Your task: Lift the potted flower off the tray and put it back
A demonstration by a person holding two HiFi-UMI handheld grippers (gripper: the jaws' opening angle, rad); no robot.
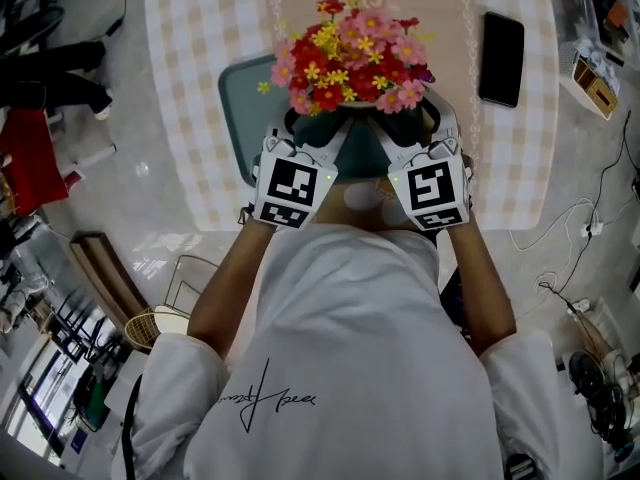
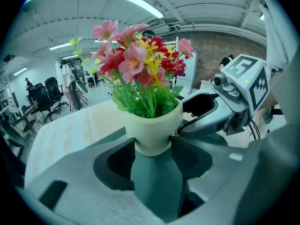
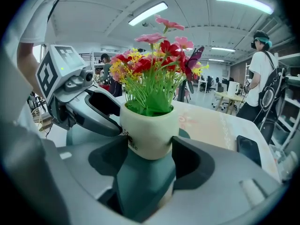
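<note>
Grip status: left gripper [image 2: 153, 140] is closed on the pale pot [image 2: 152, 128] of the potted flower [image 1: 350, 58], with one dark pad bearing on each side of the pot's lower wall. Right gripper [image 3: 150, 142] is clamped on the same pot, pads pressed to both flanks. The two grippers converge at an angle, their tips close together round the pot, and both point forward and downward from the person's body.

Location of item: the pot stands upright directly between each gripper's jaws. Red, pink and yellow blooms rise above the jaw tips. The teal tray [image 1: 240, 103] lies beneath and just ahead of both grippers and extends past the left gripper's outer side. The pot is over the tray; no view shows whether its base rests on the tray or hangs clear.

Surroundings: the tray is on a table [image 1: 190, 78] with a checked cloth. A black phone [image 1: 501, 58] lies flat on that table, ahead of and outboard of the right gripper, well apart from the tray. A standing person [image 3: 262, 74] is visible beyond the table, to the right gripper's right.
</note>
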